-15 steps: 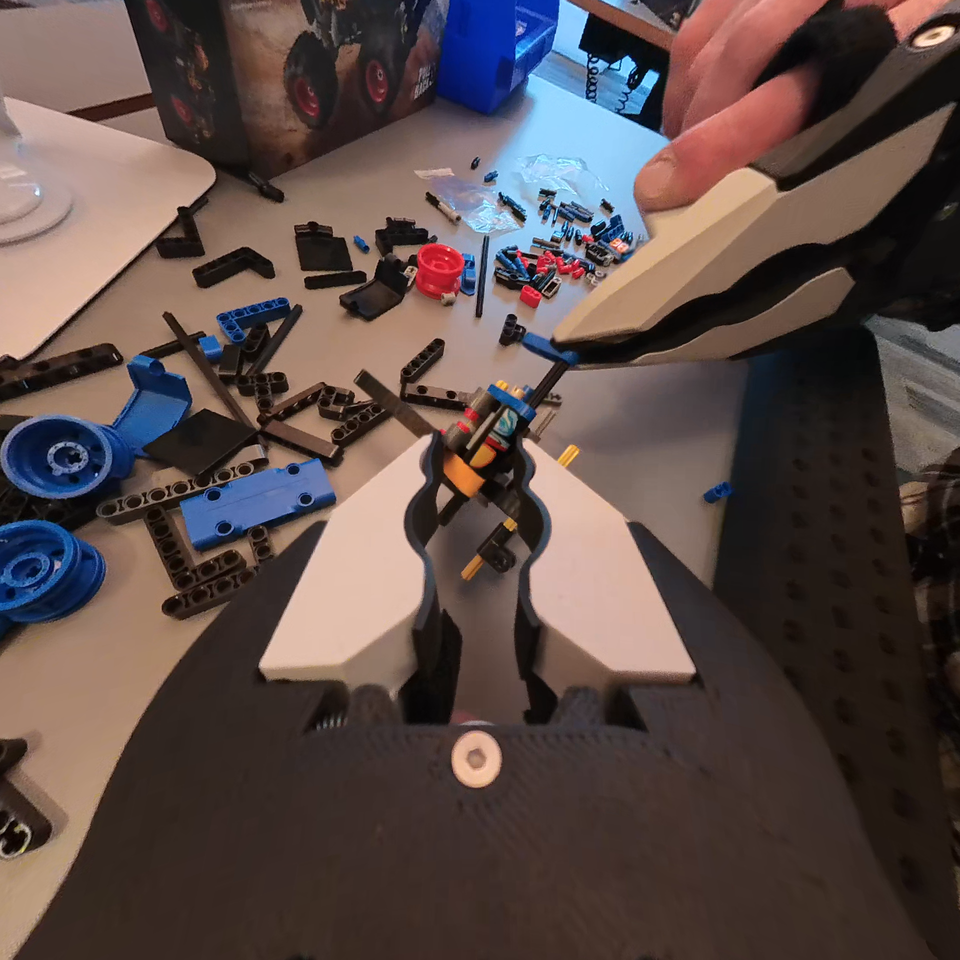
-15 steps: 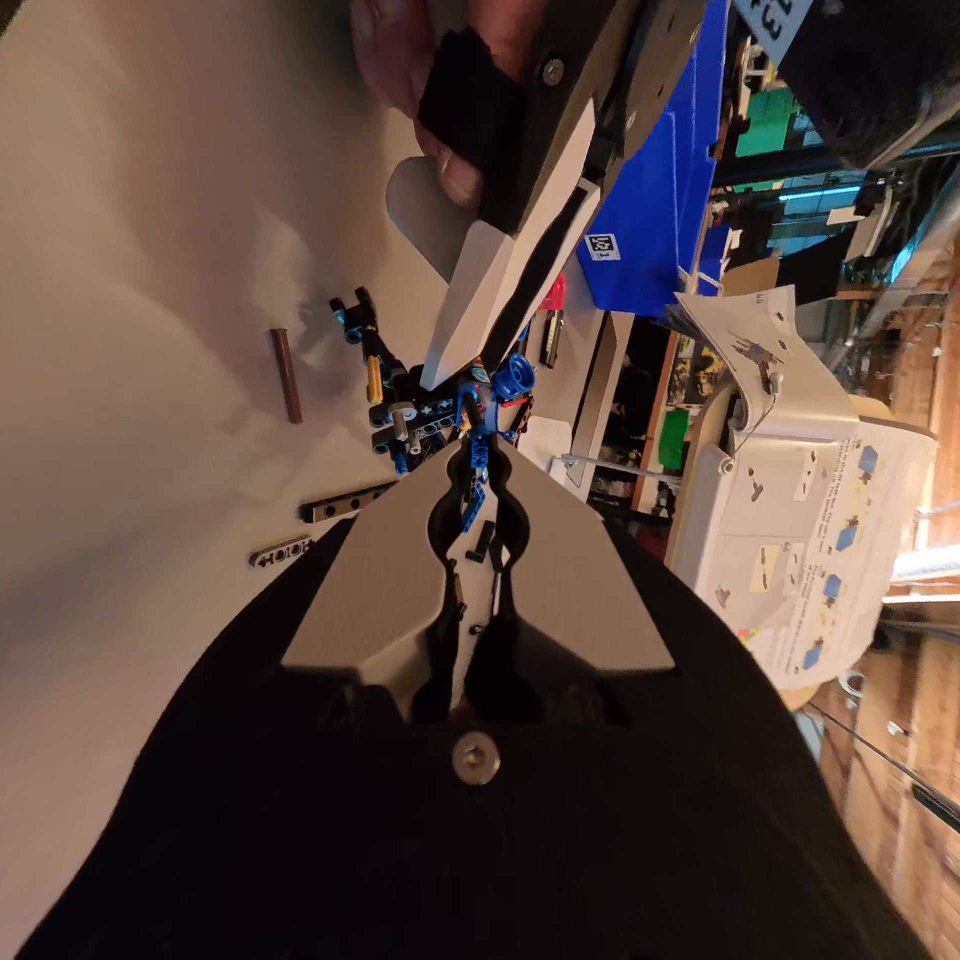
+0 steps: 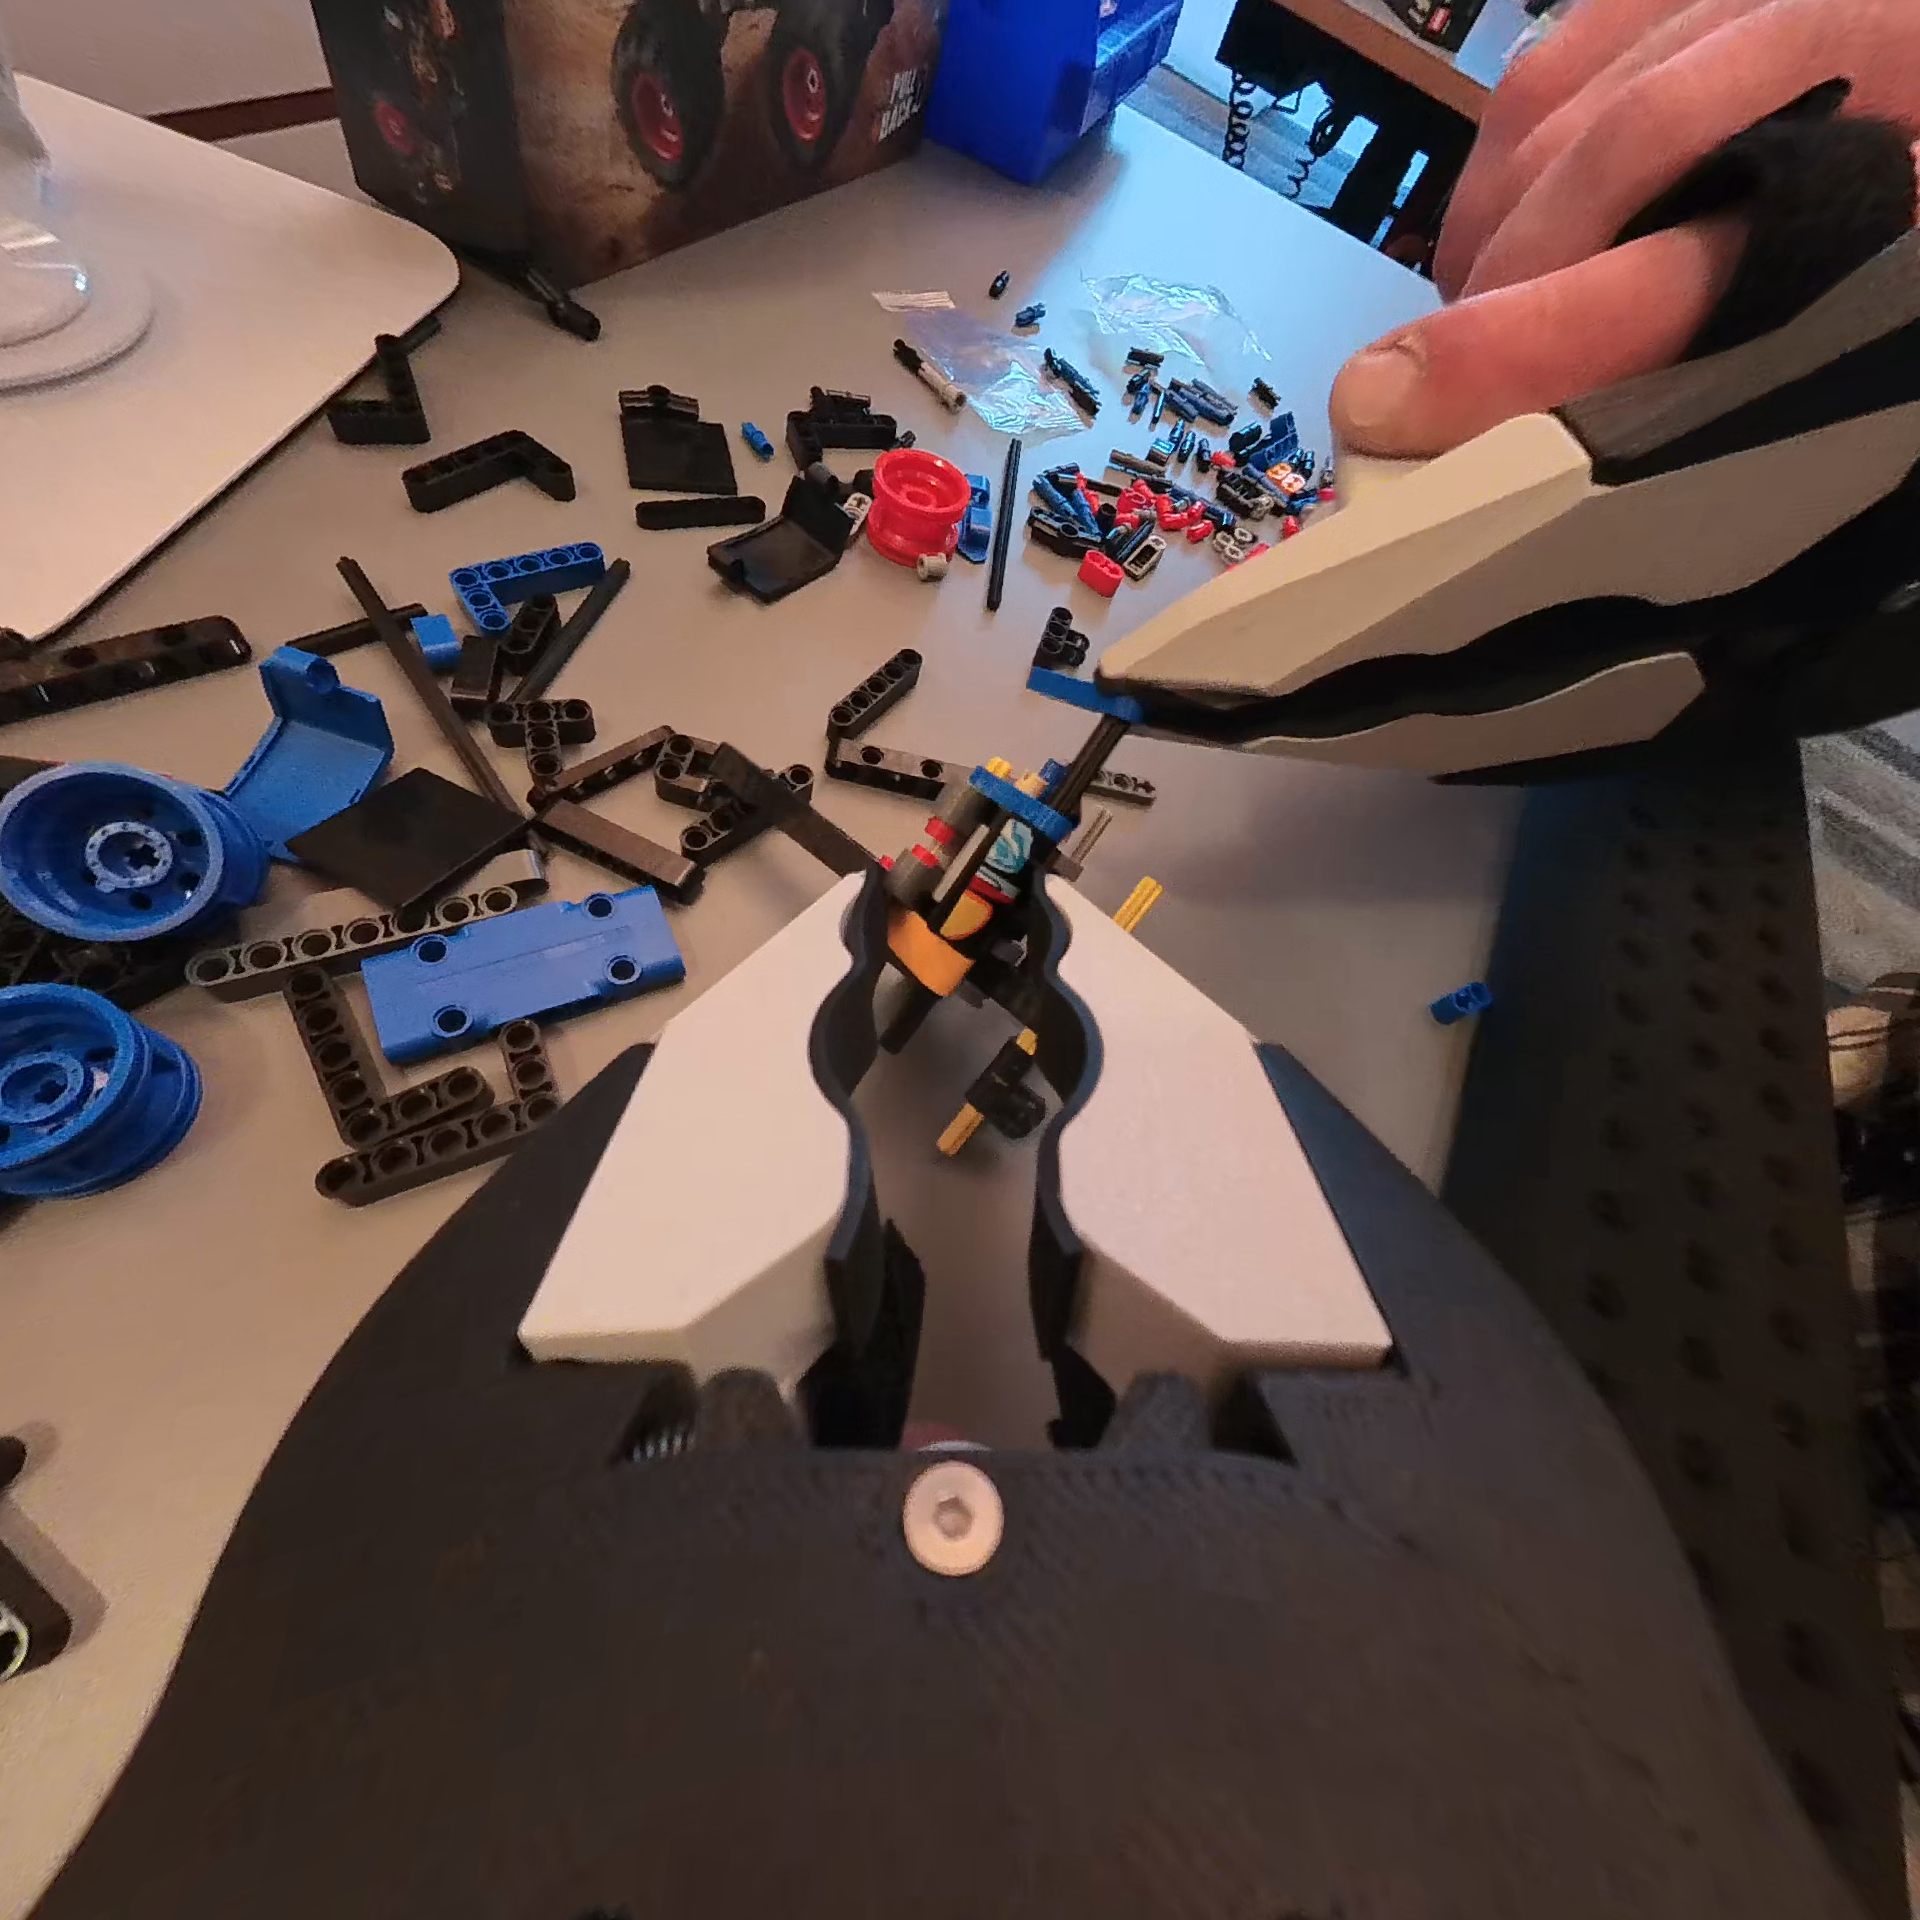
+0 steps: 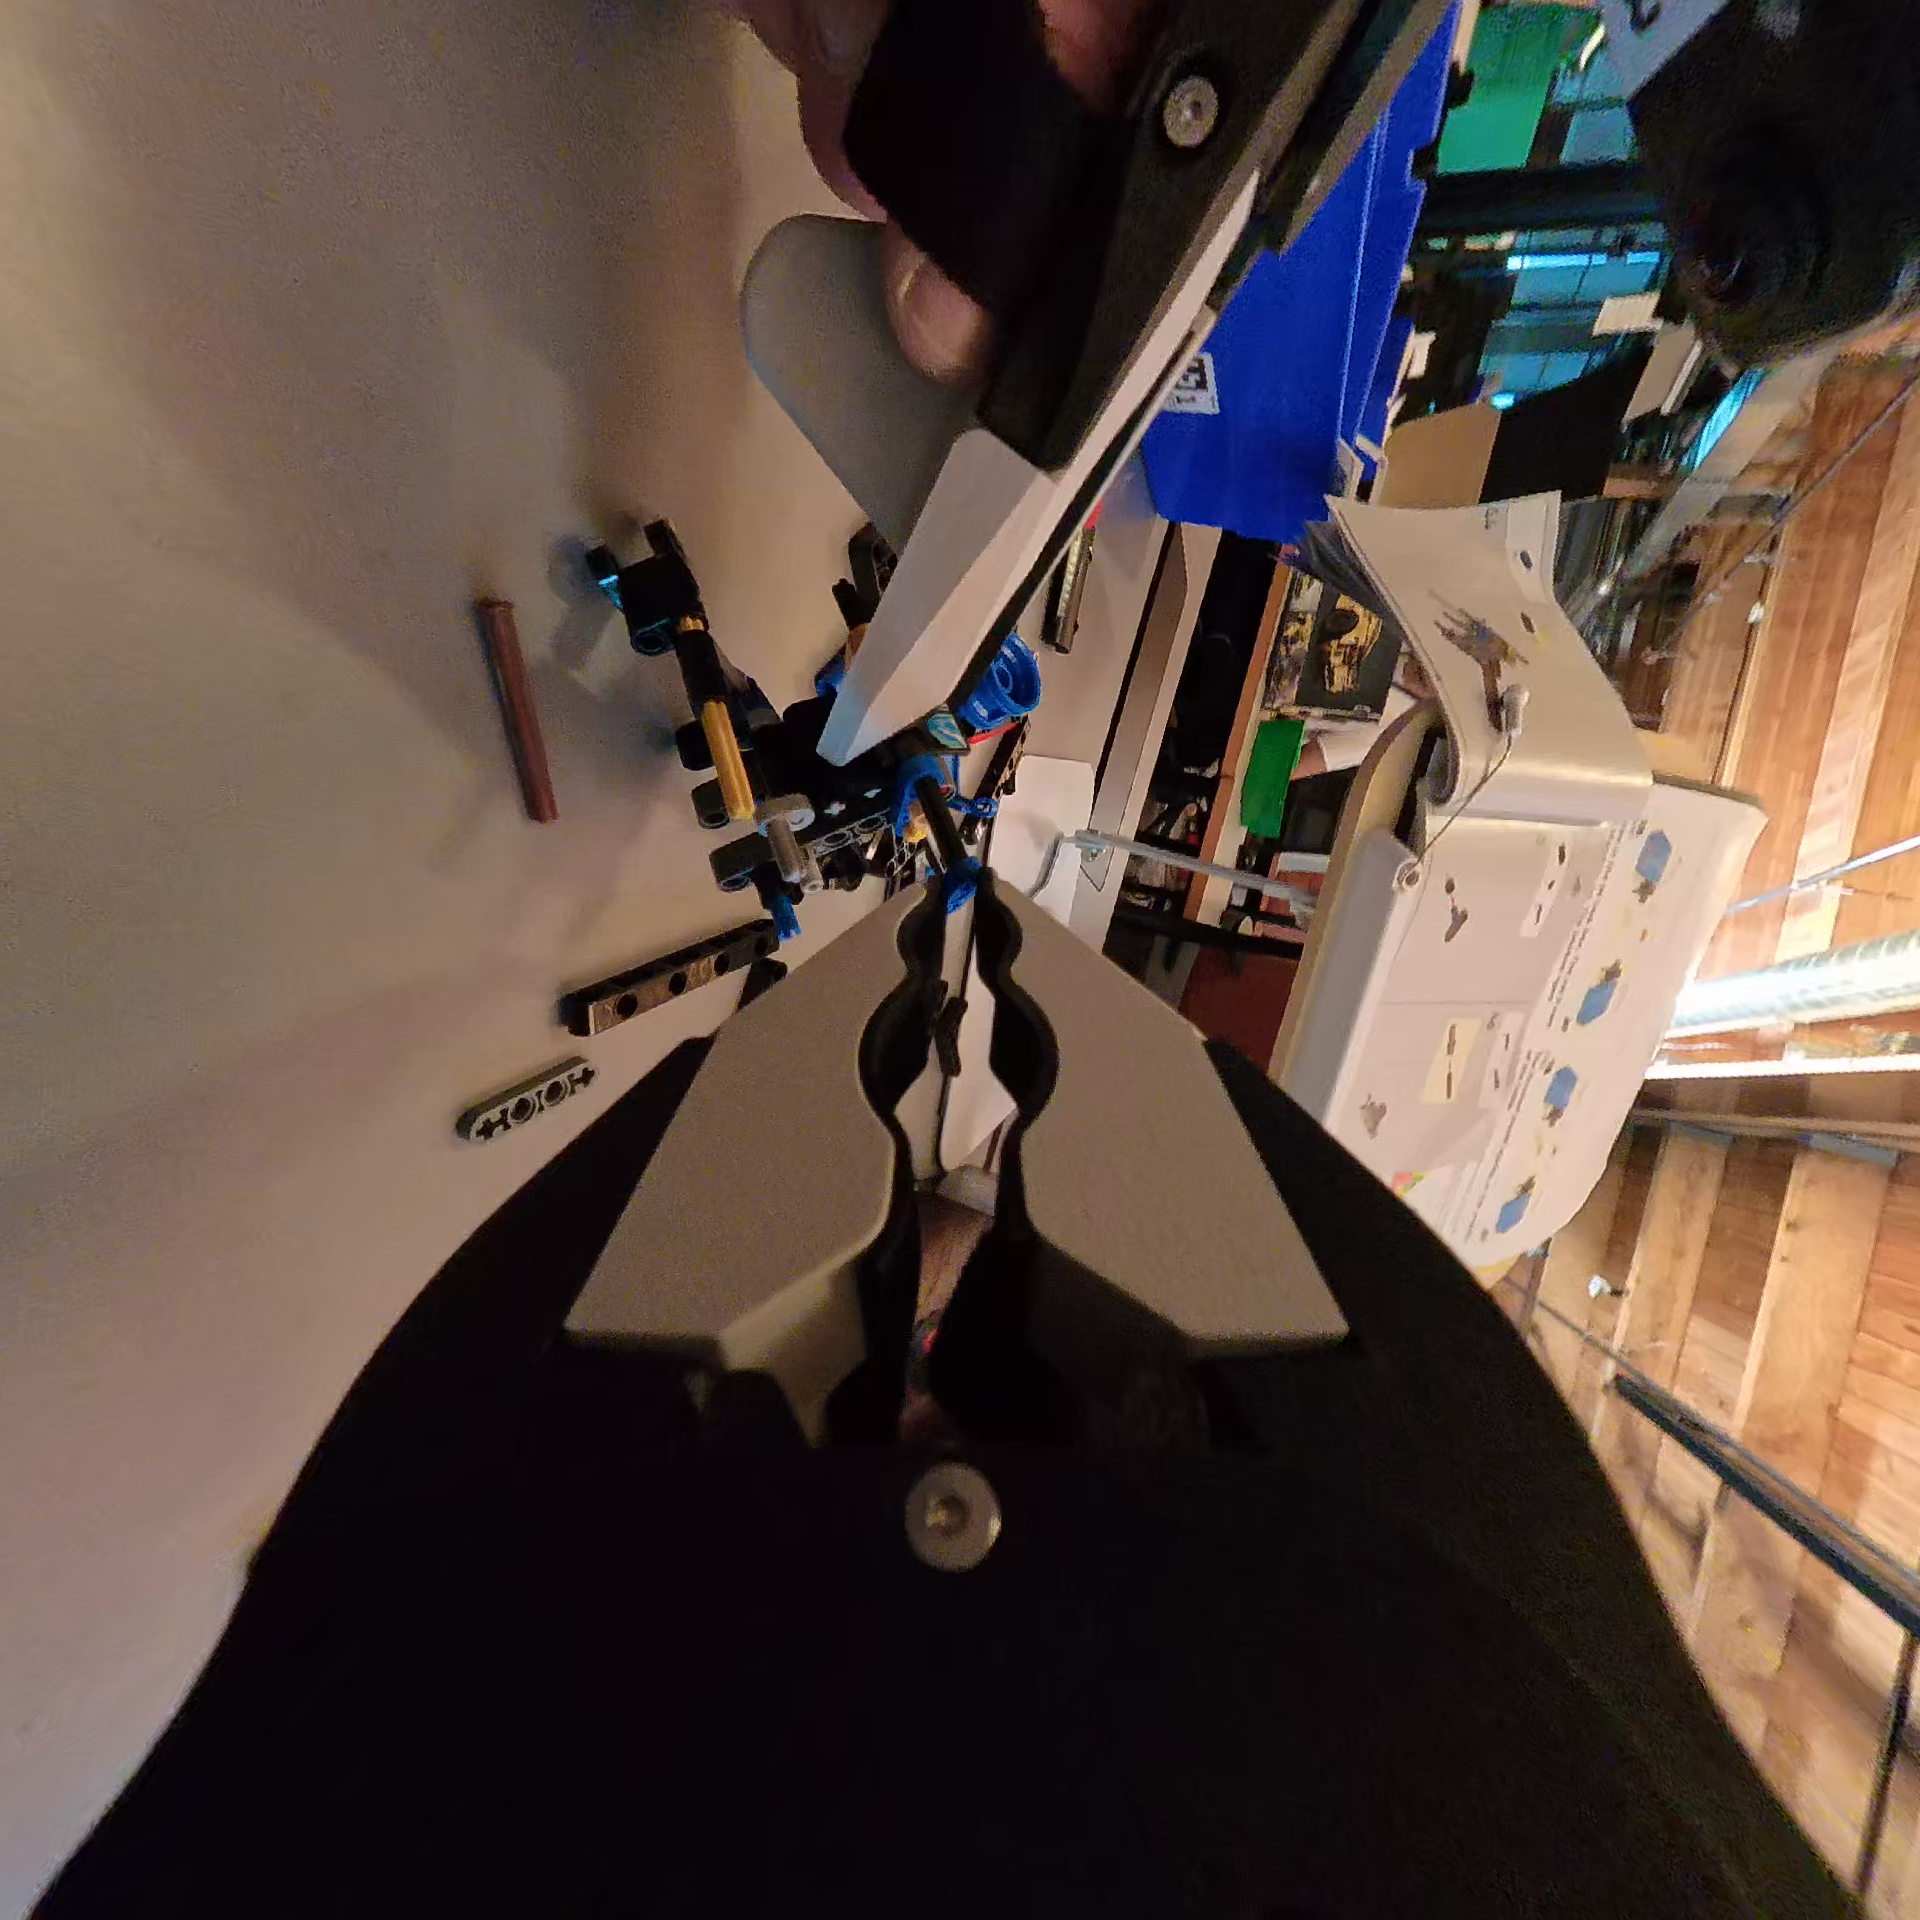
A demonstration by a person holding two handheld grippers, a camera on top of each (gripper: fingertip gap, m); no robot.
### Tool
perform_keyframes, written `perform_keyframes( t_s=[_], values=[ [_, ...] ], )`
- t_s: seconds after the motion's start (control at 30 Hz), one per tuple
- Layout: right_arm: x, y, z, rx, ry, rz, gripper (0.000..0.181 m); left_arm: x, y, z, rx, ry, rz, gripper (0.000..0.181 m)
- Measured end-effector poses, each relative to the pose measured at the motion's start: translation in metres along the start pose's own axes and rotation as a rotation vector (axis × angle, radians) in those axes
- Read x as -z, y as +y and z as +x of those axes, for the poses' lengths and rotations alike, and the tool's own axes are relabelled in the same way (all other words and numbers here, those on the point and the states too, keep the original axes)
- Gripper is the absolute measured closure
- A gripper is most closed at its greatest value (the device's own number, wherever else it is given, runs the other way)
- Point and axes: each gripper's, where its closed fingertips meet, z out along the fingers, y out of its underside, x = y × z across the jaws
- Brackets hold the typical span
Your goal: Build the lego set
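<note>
Nearest the left wrist camera, the left gripper (image 3: 956, 914), two pale grey wedge fingers with wavy black inner edges, is pinching a small half-built lego assembly (image 3: 977, 883) of black beams, grey, red and orange pieces, yellow pins and a blue plate. This assembly, held above the grey tabletop (image 3: 1299, 914), is the landmark for everything below.

Just above and to the right of the assembly, the right gripper (image 3: 1117, 701) reaches in from the right, nearly level, held by a person's hand (image 3: 1558, 239) whose thumb rests on its upper finger. Its tips are pressed together on a thin flat blue lego piece (image 3: 1070, 691), from which a black axle (image 3: 1091, 758) runs down into the top of the assembly. In the right wrist view that gripper lies on its side, and the left gripper's fingers angle down onto the assembly from above.

The build looks early, judging by how much lies loose. To the left of the assembly lie a flat blue panel (image 3: 520, 971), black perforated beams (image 3: 343, 940) and blue wheel hubs (image 3: 114, 847). Beyond it are a red wheel hub (image 3: 920, 504) and a heap of small blue, black and red pins (image 3: 1164, 499). Farthest back stands the set's cardboard box (image 3: 644, 114).
</note>
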Motion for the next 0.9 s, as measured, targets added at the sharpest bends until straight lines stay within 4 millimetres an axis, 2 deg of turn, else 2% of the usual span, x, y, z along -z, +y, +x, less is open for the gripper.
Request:
perform_keyframes(
  t_s=[0.07, 0.27, 0.37, 0.67, 0.9],
  values=[
    [0.0005, -0.0002, -0.0003, -0.026, 0.005, 0.007, 0.180, -0.0005, 0.0000, -0.0003, -0.002, -0.006, -0.003, 0.159],
    [0.0035, 0.0026, -0.0019, -0.309, -0.089, 0.126, 0.178, -0.0024, -0.0010, 0.0019, -0.034, -0.006, -0.004, 0.158],
    [0.0043, 0.0032, -0.0029, -0.371, -0.108, 0.174, 0.177, -0.0029, -0.0012, 0.0024, -0.042, -0.005, -0.004, 0.158],
    [0.0023, 0.0049, 0.0028, -0.364, 0.098, 0.108, 0.176, -0.0037, -0.0042, 0.0048, 0.059, 0.054, 0.032, 0.158],
    [-0.0030, 0.0041, 0.0026, -0.335, 0.181, 0.055, 0.176, -0.0062, -0.0020, 0.0027, 0.102, 0.054, 0.029, 0.158]
  ],
)
